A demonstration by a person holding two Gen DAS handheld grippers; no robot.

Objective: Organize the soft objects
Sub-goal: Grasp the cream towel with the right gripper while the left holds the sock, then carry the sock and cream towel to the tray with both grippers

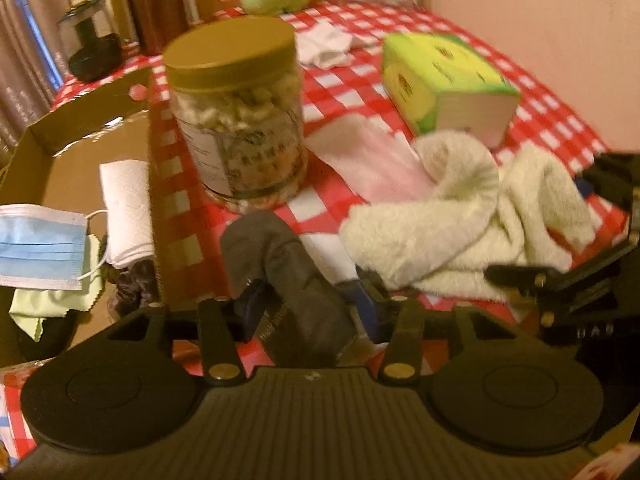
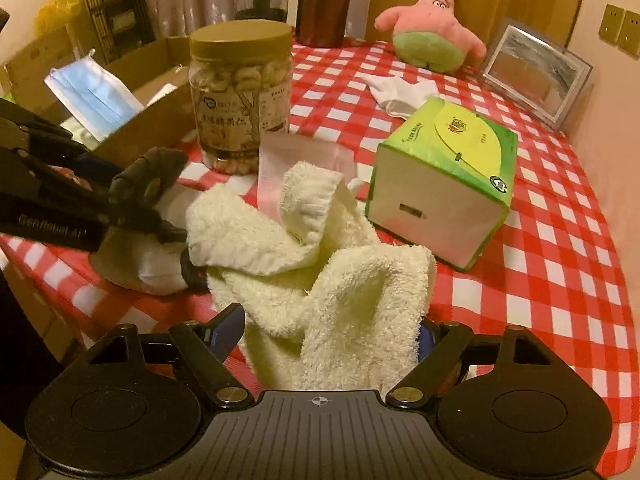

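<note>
straddling the grey sock [image 1: 288, 280] and white towel [image 2: 320, 264] with both fingers released, i saw only the mask [image 1: 40, 248] boxed, plush [image 2: 432, 36] left.

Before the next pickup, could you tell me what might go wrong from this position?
1. The cream towel lies bunched between the right gripper fingers; closing might catch only one fold, leaving the rest to drag.
2. The dark grey sock sits between the left gripper fingers, touching the towel, so lifting either could tug the other.
3. The nut jar stands just beyond the sock; a swing toward the cardboard box could knock it.
</note>
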